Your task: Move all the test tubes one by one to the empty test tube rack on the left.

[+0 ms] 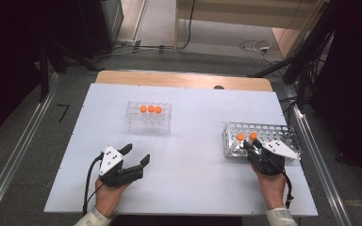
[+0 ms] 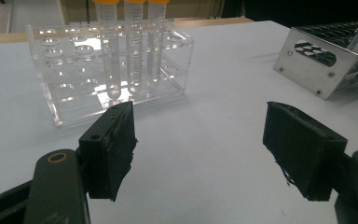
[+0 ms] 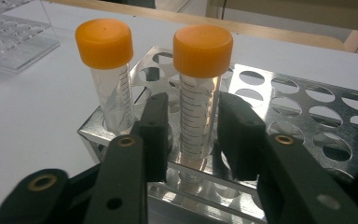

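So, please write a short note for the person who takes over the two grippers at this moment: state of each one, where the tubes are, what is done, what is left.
Left gripper: open, empty, over bare table in front of the clear rack.
Right gripper: jaws around one orange-capped tube in the metal rack; a firm grip cannot be confirmed.
Tubes: three in the clear rack, two in the metal rack, including the second tube.
Done: apparently three moved to the clear rack.
Left: probably lift this tube across, then the last.

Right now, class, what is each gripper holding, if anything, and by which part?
The right gripper has its fingers around the clear body of an orange-capped tube standing in the metal rack, below the cap. The left gripper is open and holds nothing.
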Motion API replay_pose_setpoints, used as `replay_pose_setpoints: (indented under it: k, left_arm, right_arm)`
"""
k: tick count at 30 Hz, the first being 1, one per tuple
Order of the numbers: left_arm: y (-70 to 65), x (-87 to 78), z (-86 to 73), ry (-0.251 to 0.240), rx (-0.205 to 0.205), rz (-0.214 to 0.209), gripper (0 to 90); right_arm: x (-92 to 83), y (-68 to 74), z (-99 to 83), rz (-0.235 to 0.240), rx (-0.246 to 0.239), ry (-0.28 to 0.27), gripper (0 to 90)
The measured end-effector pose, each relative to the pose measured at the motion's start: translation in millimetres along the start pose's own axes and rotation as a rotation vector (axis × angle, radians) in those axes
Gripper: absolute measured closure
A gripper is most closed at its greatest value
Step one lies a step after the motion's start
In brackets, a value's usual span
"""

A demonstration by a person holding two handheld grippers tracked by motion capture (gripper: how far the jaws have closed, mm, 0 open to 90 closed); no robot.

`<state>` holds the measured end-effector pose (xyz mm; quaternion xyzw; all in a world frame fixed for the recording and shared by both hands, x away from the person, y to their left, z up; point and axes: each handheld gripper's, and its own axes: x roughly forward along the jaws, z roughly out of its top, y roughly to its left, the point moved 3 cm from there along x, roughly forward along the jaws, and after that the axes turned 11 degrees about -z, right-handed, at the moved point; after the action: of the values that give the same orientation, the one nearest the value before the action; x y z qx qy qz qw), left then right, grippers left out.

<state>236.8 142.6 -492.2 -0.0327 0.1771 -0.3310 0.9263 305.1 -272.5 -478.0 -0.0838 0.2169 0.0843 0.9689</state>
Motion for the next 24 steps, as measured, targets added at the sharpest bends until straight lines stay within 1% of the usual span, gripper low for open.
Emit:
replay_pose_setpoints:
  k: [3,8,11,12,14,19,21,24]
  left_arm:
    - [-0.9,0.3,-0.4,-0.007,-0.003,-0.005,26.3]
    - [-1.2,0.5,-0.3,0.001,-0.003,-0.006,26.4]
    - [-1.0,0.4,-0.2,0.000,-0.002,-0.002,26.3]
    - [-1.0,0.2,0.0,-0.002,-0.002,-0.002,26.3]
    - [-0.6,-0.1,0.2,-0.004,-0.001,0.000,26.3]
    - [0.1,0.3,0.2,-0.003,0.003,0.005,26.1]
    - [-0.8,0.8,0.6,-0.006,0.004,0.003,25.9]
    - [-1.6,1.3,1.1,-0.009,0.006,0.003,25.9]
  right_arm:
    - [-1.7,-1.0,1.2,-0.005,0.005,-0.017,70.7]
    - [-7.2,-3.6,6.7,-0.004,0.016,-0.047,71.3]
    - [-14.0,-6.0,14.1,0.000,0.030,-0.077,71.3]
    - [-17.1,-6.4,16.9,0.001,0.035,-0.086,71.3]
    - [-23.6,-7.6,22.3,-0.001,0.021,-0.109,71.3]
    - [-44.4,-14.2,34.9,0.001,0.042,-0.170,71.5]
    - [-52.9,-15.4,36.7,0.011,0.050,-0.182,71.5]
    - [-62.6,-13.3,33.2,0.035,0.041,-0.172,71.5]
